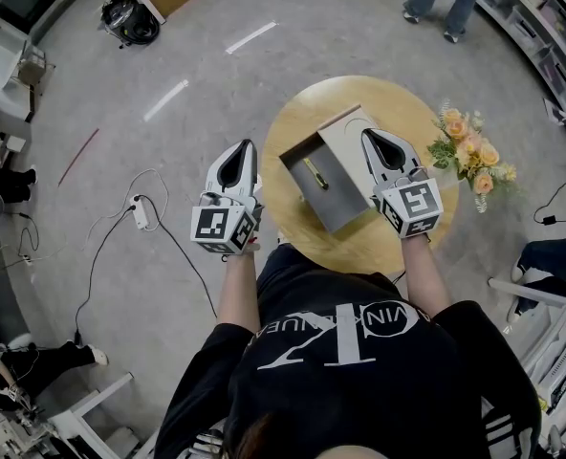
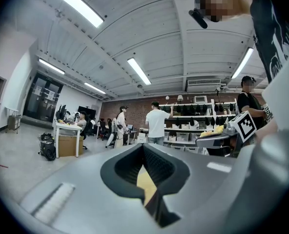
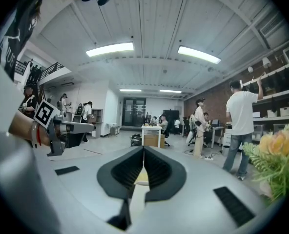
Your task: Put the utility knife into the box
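The utility knife is shown inside the box only by the head view; the left gripper and right gripper are seen closed, empty.

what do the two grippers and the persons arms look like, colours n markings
Both the left gripper and the right gripper are pale grey teardrop-shaped shells with black ribbed lining inside. Each carries a cube with black-and-white square markers at the hand end. No cables show on them. The person wears a black short-sleeved T-shirt with white lettering.
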{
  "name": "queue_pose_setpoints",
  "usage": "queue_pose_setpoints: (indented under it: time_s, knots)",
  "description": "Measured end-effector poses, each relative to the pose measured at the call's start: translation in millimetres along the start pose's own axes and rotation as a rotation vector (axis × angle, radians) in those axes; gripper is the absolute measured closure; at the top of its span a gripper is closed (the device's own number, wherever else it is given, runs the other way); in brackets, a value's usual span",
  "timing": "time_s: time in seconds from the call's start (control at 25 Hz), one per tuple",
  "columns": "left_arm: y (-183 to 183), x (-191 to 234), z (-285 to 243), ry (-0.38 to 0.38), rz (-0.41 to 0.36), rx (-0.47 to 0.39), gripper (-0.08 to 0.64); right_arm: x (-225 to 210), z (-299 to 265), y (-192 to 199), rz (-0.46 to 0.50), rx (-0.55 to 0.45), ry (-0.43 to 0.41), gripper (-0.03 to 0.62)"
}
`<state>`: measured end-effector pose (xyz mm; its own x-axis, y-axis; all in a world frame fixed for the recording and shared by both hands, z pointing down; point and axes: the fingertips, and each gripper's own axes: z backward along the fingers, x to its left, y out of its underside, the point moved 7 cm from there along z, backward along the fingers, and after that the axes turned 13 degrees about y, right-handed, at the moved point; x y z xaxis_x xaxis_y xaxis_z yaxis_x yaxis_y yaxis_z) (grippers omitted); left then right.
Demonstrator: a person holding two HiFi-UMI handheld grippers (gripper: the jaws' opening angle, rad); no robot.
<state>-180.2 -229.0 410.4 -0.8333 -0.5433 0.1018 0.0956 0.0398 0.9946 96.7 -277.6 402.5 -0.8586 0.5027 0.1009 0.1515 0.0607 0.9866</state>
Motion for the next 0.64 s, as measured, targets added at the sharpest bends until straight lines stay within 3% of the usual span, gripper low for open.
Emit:
queue_pose_setpoints:
  time_s: [0.64]
  knots:
    - [2.1,-2.4,1.9,-0.001,0.007,0.005,0.549,0.9,0.3,-1.7,-0.013,-0.025,-0.017,0.575]
